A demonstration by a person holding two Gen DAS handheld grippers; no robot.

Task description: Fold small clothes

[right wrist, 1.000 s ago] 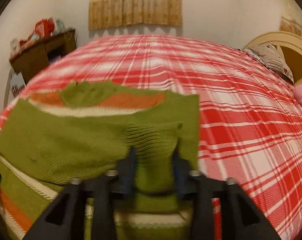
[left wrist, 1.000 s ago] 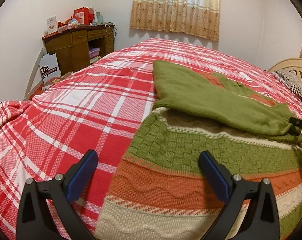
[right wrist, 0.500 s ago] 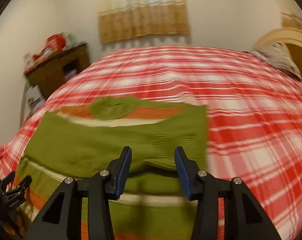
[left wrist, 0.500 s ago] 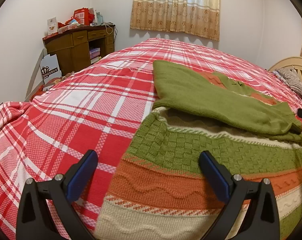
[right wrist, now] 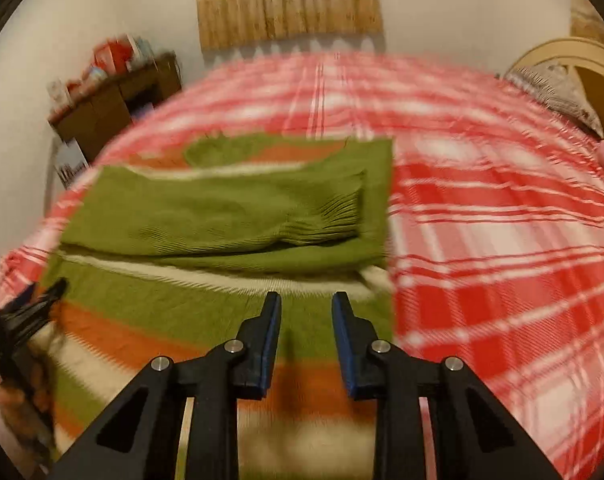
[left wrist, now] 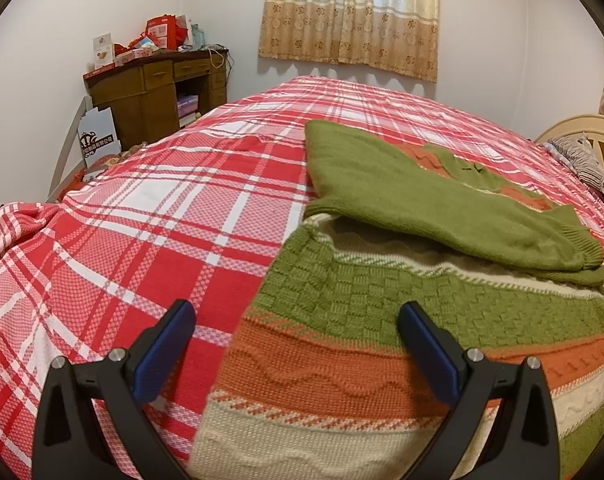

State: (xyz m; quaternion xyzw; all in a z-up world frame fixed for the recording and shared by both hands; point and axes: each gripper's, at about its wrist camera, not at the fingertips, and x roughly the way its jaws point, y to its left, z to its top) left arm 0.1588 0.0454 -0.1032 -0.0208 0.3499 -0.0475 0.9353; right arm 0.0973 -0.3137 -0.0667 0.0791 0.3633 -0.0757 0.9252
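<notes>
Nearest in the left wrist view, the left gripper (left wrist: 293, 316) hangs low over the bed with its fingers (left wrist: 163, 350) spread wide and nothing between them. The left finger stands over the bedspread (left wrist: 141, 220), the right one over the sweater (left wrist: 342, 340), whose near left edge runs up between the two.

In the right wrist view, which is blurred, the right gripper (right wrist: 306, 308) is above the striped body of the sweater (right wrist: 181, 308). Its fingers (right wrist: 271, 340) stand narrow and are closing, with only air in the gap; the knit lies below them, not pinched. At the left edge of this view the left gripper (right wrist: 25, 312) shows dimly as dark shapes over the sweater's near left part.

The sweater lies flat on the bed, on the right half of the red and white checked bedspread in the left wrist view. Its body is banded cream, orange and green. Beyond the grippers, a plain green sleeve (left wrist: 414, 208) is folded across the chest, its ribbed cuff (right wrist: 326, 216) ending near the sweater's right edge. Past the sleeve sits the green collar (left wrist: 458, 164) on an orange band.

Farther off, a patterned pillow (left wrist: 582, 160) lies by the wooden headboard (left wrist: 574, 128) at the right. A brown bench (left wrist: 149, 92) piled with red boxes stands against the far left wall, and a beige curtain (left wrist: 350, 16) hangs on the back wall.
</notes>
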